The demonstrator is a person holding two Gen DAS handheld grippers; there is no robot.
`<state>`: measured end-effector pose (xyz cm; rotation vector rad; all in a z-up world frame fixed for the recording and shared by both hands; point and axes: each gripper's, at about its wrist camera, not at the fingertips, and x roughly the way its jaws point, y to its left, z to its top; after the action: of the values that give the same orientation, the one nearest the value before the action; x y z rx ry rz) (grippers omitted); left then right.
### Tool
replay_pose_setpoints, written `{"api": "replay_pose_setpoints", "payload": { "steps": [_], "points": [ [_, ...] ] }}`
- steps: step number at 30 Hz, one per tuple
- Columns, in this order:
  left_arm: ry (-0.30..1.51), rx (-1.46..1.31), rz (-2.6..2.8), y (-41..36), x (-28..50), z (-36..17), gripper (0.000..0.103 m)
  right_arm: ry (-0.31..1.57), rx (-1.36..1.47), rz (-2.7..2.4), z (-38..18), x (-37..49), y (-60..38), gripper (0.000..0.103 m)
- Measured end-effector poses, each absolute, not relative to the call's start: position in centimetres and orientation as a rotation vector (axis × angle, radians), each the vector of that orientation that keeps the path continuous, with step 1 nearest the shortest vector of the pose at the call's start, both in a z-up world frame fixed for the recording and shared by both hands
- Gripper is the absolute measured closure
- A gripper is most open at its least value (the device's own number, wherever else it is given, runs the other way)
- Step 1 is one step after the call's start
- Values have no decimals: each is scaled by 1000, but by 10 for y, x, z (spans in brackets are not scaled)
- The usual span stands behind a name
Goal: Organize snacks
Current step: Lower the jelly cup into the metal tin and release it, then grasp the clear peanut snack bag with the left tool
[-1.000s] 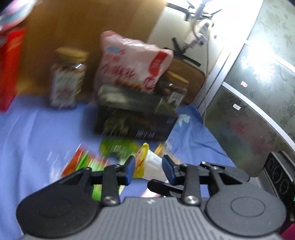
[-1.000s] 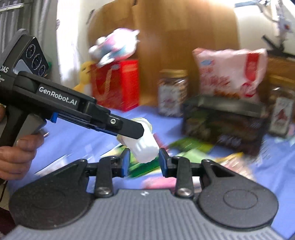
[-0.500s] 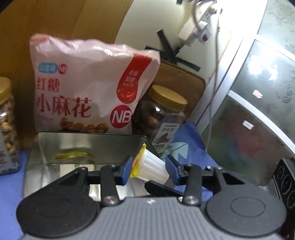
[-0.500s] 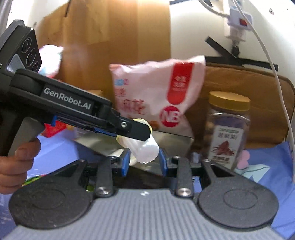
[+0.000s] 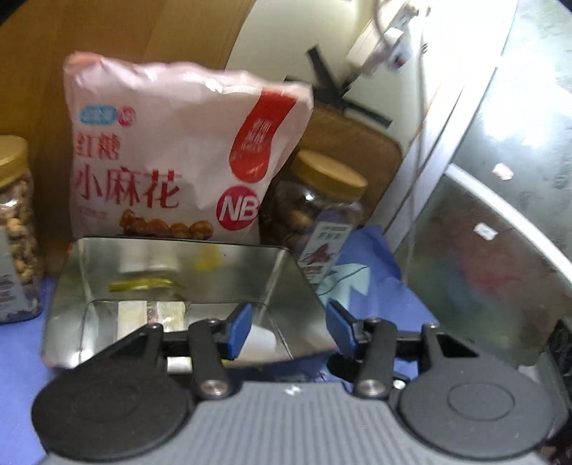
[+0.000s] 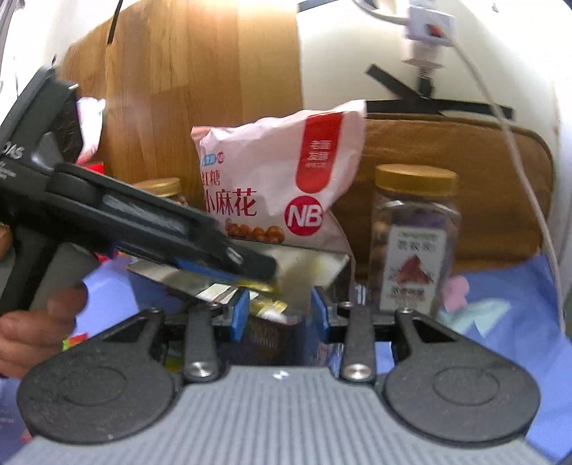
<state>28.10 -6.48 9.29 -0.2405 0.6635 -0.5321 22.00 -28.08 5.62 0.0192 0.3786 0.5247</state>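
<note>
You are letting go over the tin (image 5: 171, 257): both grippers' fingers are opening, nothing pressed between them. The white snack (image 5: 259, 338) is lying inside, near the right wall. Lift both grippers straight up, clear of the rim.

Wood panel (image 6: 200, 89) behind, cream wall (image 6: 357, 46) with black tape (image 6: 439, 105), white plug and cable (image 6: 429, 25), brown cushion (image 6: 500, 171), blue cloth (image 6: 518, 322) on counter.
</note>
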Motion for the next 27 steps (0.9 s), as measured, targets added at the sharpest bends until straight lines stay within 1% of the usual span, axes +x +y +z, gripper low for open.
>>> {"api": "replay_pose_setpoints", "payload": {
  "steps": [3,4,6,7,8,9,10,11,12,13,17,18,21,27],
  "points": [
    [648,-223,-554,-59,254,94,55,448,68,553,43,196,-293,62],
    [656,-216,-554,-58,247,92,54,483,74,574,38,191,-293,60],
    [687,-202,-554,-59,236,81,51,543,83,617,26,177,-292,50],
    [709,-199,-549,-60,233,75,49,563,72,630,21,172,-289,35],
    [738,-202,-540,-61,232,68,46,574,42,624,16,166,-284,24],
    [772,-209,-537,-63,233,62,46,581,10,606,13,163,-278,23],
    [806,-214,-542,-65,234,56,46,596,-7,601,11,164,-273,24],
    [838,-218,-545,-68,236,49,46,612,-9,603,10,165,-271,30],
    [863,-219,-541,-71,237,44,46,625,-19,591,9,165,-269,41],
    [886,-218,-545,-74,237,40,46,628,-27,582,8,165,-269,43],
    [897,-180,-545,-89,232,35,49,607,-60,574,9,146,-277,44],
    [917,-191,-563,-93,231,34,53,601,-68,570,9,140,-280,44],
    [962,-193,-601,-110,224,28,58,588,-92,549,7,124,-296,43],
    [957,-92,-683,-164,183,24,57,582,-44,479,2,88,-339,41]
  ]
}}
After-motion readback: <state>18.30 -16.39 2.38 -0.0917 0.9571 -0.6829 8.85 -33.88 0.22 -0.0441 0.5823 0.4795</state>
